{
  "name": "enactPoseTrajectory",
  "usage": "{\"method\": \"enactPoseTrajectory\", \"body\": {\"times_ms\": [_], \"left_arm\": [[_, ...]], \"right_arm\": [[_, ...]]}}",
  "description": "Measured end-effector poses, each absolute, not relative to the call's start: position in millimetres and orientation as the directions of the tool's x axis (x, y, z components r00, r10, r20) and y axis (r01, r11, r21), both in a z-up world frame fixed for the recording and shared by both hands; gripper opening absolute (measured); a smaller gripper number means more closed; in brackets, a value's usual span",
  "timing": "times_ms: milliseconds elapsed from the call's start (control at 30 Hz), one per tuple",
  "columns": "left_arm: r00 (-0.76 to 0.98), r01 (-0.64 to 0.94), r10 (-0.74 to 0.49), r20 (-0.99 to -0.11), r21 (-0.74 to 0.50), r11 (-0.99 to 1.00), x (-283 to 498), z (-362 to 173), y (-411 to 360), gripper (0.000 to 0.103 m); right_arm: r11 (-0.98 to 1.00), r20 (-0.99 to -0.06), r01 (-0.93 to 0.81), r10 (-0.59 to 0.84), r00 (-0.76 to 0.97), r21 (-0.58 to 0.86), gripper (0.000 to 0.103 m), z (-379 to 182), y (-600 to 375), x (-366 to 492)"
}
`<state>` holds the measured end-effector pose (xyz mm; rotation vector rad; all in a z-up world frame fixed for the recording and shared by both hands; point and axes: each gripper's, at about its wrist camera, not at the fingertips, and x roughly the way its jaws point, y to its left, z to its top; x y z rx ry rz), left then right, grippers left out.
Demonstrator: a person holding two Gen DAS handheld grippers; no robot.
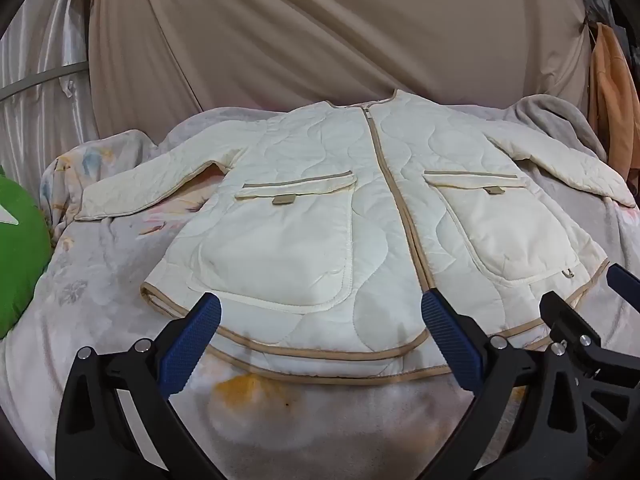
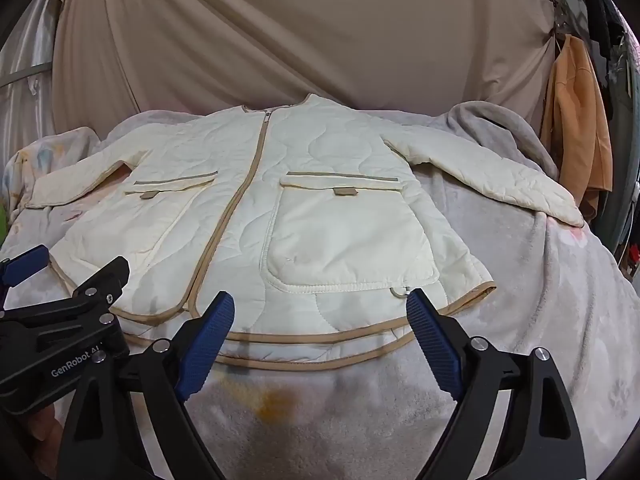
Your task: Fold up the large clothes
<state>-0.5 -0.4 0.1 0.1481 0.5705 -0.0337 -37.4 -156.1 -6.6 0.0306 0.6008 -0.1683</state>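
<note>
A cream quilted jacket [image 1: 320,184] with tan trim lies flat and face up on a blanket-covered surface, zipped, both sleeves spread sideways. It also fills the right wrist view, as the jacket [image 2: 256,208]. My left gripper [image 1: 320,308] hovers open just over the near hem, left of the zipper, with nothing between its blue pads. My right gripper [image 2: 320,304] stands open above the hem under the right pocket, also empty. Each gripper shows at the edge of the other's view: the right gripper [image 1: 576,304] and the left gripper [image 2: 76,268].
A pale floral blanket [image 1: 100,264] covers the surface, with a yellow stain [image 2: 276,398] near the front. A green cushion [image 1: 20,248] lies at the left. A grey blanket [image 2: 496,128] is bunched at the back right. Beige drapery [image 1: 320,32] hangs behind; an orange garment [image 2: 576,120] hangs at right.
</note>
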Motion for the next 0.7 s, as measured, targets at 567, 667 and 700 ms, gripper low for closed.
{"method": "enactPoseTrajectory", "body": {"times_ms": [567, 667, 700], "left_arm": [[0.832, 0.078, -0.003, -0.555, 0.112, 0.991, 0.0, -3.2, 4.1, 0.098], [0.832, 0.077, -0.001, -0.555, 0.113, 0.991, 0.2, -3.5, 3.8, 0.098], [0.831, 0.078, -0.002, -0.557, 0.112, 0.991, 0.6, -2.9, 3.9, 0.098]], "right_arm": [[0.987, -0.568, 0.163, -0.140, 0.811, -0.010, 0.082, -8.3, -153.4, -37.4], [0.987, -0.567, 0.162, -0.139, 0.812, -0.010, 0.082, -8.9, -153.8, -37.7], [0.986, -0.567, 0.165, -0.142, 0.811, -0.012, 0.082, -8.9, -152.6, -37.5]]}}
